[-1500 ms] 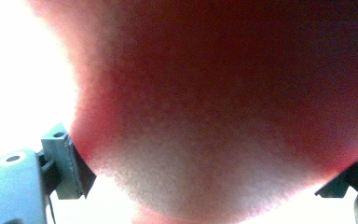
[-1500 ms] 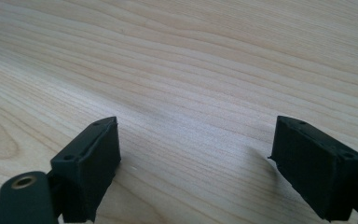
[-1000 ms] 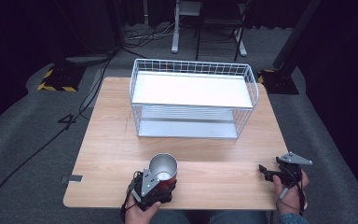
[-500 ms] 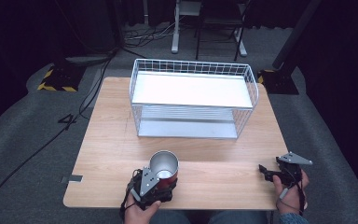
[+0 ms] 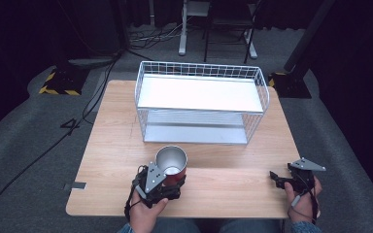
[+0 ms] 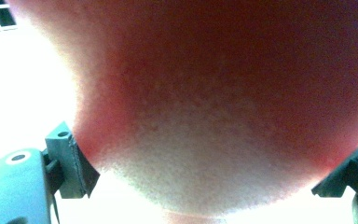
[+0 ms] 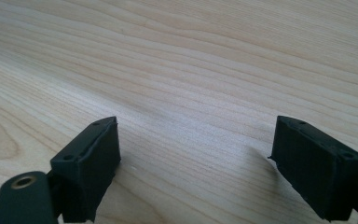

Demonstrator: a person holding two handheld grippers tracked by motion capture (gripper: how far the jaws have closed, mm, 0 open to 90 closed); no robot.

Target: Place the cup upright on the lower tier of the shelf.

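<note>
Red, perhaps silver-lined cup (image 5: 171, 165); white wire rack (image 5: 201, 99); pale wood-grain table (image 5: 116, 145)

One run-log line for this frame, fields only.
left hand-held gripper: shut on red metal cup | right hand-held gripper: open, empty | white wire rack: empty | wooden table

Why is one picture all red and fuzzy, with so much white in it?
In the left gripper view the red cup sits too close between the jaws, so it blurs, and the background washes out white. In the right gripper view the table grain is sharp. In the high view the floor is dark.
</note>
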